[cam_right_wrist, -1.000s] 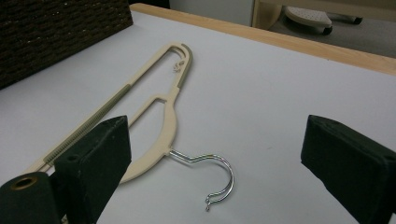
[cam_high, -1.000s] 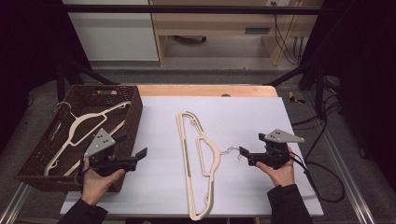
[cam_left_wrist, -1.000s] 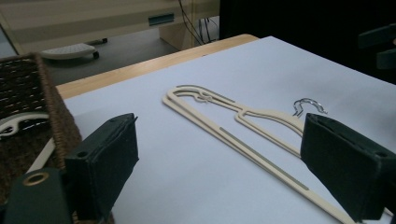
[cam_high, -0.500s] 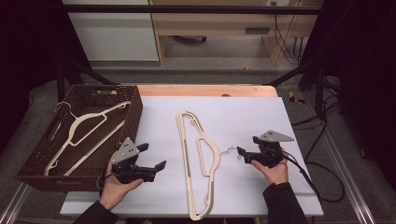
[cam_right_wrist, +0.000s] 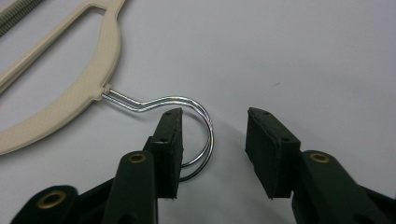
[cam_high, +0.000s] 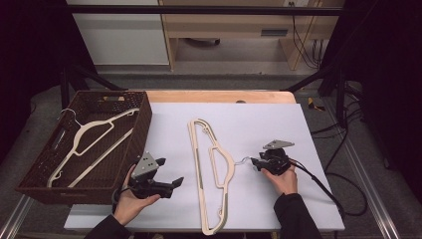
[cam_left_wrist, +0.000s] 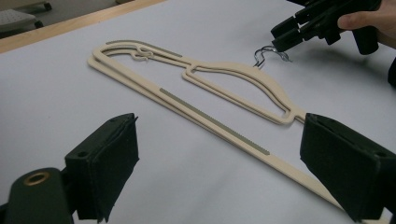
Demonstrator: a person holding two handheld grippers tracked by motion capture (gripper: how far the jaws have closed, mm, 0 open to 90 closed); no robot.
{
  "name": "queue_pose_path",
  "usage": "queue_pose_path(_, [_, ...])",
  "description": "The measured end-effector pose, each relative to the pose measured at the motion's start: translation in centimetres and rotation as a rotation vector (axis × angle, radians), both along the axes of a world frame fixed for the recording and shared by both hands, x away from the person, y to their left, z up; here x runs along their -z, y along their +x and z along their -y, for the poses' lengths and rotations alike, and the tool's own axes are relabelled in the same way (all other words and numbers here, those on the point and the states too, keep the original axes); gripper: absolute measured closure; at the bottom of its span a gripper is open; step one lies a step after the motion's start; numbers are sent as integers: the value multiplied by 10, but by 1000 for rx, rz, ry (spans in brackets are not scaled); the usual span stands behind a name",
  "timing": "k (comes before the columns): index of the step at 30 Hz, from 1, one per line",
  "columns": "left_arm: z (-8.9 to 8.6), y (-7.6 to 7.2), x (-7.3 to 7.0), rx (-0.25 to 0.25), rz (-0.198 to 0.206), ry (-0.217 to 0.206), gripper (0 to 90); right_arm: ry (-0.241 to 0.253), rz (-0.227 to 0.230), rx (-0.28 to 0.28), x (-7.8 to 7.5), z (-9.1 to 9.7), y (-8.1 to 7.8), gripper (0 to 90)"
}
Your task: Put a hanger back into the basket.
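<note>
Cream plastic hangers (cam_high: 211, 169) lie stacked on the white table top, and their metal hook (cam_high: 244, 160) points right. My right gripper (cam_high: 256, 164) is low at that hook. In the right gripper view the hook's curve (cam_right_wrist: 208, 135) lies between the pads of my right gripper (cam_right_wrist: 215, 126). Its jaws have just been closing, and a gap still shows on the right side. My left gripper (cam_high: 169, 185) stands open left of the hangers. In the left gripper view the hangers' long bar (cam_left_wrist: 210, 123) runs between the wide jaws of my left gripper (cam_left_wrist: 224, 140), with the right gripper (cam_left_wrist: 279, 39) beyond.
A dark woven basket (cam_high: 144, 117) stands at the table's left and holds more cream hangers (cam_high: 84, 144). The white surface (cam_high: 268, 124) ends at a wooden strip (cam_high: 214, 95) at the back. A black cable (cam_high: 318, 181) trails off to the right.
My left gripper has moved right from beside the basket toward the hangers and dropped lower. The right gripper has come down onto the hook.
</note>
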State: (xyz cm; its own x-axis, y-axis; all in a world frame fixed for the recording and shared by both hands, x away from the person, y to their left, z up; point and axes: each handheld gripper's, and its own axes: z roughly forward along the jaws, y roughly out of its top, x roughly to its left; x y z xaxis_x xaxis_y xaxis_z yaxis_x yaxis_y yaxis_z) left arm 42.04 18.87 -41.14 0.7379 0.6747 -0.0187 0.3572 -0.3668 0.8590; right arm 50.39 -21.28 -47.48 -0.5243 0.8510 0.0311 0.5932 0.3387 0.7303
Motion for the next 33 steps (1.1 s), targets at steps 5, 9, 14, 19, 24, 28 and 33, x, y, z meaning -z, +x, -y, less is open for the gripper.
queue_pose_path(5, [3, 0, 2, 5, -3, 10, 115, 13, -34, 12, 4, 1, 3, 659])
queue_pose_path(9, [3, -1, 3, 3, 0, 15, 118, 2, -21, 13, 5, 2, 4, 723])
queue_pose_path(14, [4, 0, 4, 3, 0, 23, 122, 14, -36, 7, 5, 0, 3, 800])
queue_pose_path(19, [4, 1, 6, -5, -7, 31, 125, 40, -64, 15, 4, 0, 5, 869])
queue_pose_path(24, [5, 1, 8, -5, -11, 37, 126, 68, -91, 44, 3, 0, 6, 877])
queue_pose_path(28, [6, 1, 8, -4, -12, 38, 127, 90, -88, 57, -1, 1, 4, 887])
queue_pose_path(33, [7, 0, 9, -1, -11, 39, 129, 108, -71, 56, -8, 2, 1, 888])
